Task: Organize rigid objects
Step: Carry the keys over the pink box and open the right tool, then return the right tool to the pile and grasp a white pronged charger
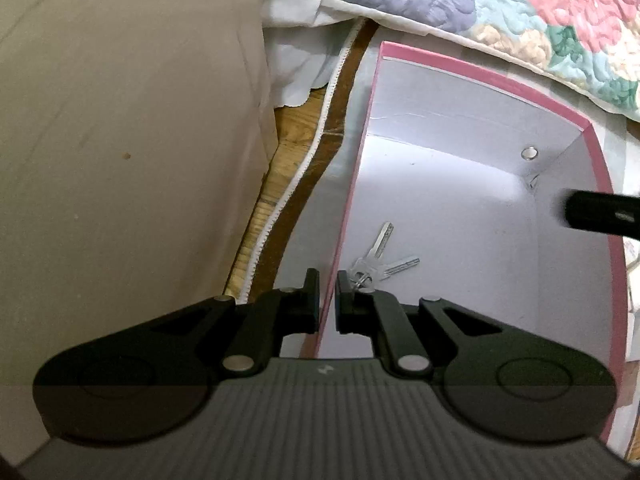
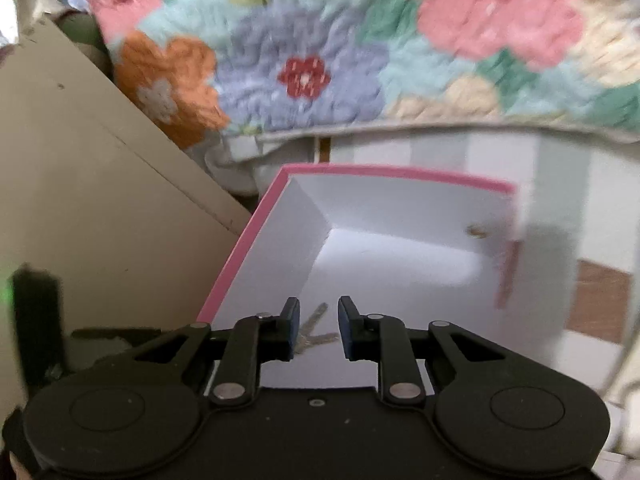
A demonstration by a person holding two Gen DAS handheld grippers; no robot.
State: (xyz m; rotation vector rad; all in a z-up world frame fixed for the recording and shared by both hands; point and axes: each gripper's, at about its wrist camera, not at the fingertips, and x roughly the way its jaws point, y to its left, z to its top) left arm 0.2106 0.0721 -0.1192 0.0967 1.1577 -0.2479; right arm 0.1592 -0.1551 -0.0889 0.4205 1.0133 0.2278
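Observation:
A pink-rimmed box (image 1: 480, 70) with a white inside stands open on the floor. A bunch of silver keys (image 1: 378, 258) lies on its bottom near the left wall. My left gripper (image 1: 328, 292) is shut on that left wall, one finger outside and one inside. In the right wrist view my right gripper (image 2: 319, 312) hangs open above the box (image 2: 400, 174), and the keys (image 2: 314, 322) show in the gap between its fingers, untouched by the pads. A black part of the right gripper (image 1: 600, 216) pokes in at the right edge of the left wrist view.
A beige cabinet side (image 1: 120, 160) rises close on the box's left. A floral quilt (image 1: 520, 0) hangs over the far side. Wooden floor (image 1: 288, 140) and a white zipper strip (image 1: 328, 92) lie between cabinet and box. A metal rivet (image 1: 530, 153) sits in the box's far wall.

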